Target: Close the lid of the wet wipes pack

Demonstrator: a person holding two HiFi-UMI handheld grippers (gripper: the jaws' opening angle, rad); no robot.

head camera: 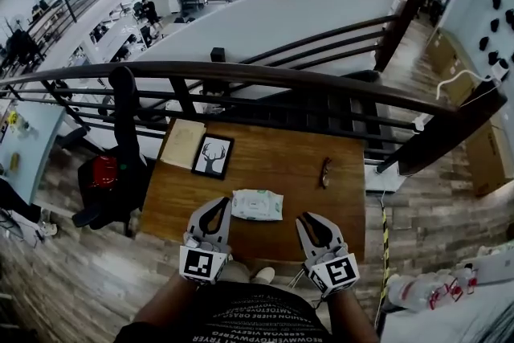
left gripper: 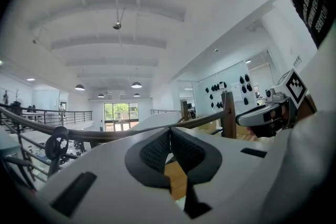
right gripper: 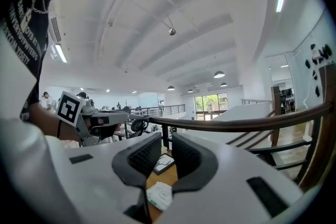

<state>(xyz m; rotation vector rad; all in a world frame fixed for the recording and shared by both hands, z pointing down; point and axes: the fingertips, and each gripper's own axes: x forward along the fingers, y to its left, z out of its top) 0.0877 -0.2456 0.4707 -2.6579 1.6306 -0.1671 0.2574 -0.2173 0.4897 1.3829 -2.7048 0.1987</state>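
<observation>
Head view: wipes pack (head camera: pixel 258 205) lies lengthwise left-to-right.

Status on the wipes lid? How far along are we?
Done: nothing visibly. The wet wipes pack lies flat on the table, and its lid is too small to read as open or shut. In hand: nothing. The left hand-held gripper is shut and empty, the right hand-held gripper slightly open; neither grips the pack. Left: probably reach the lid and press it down.
</observation>
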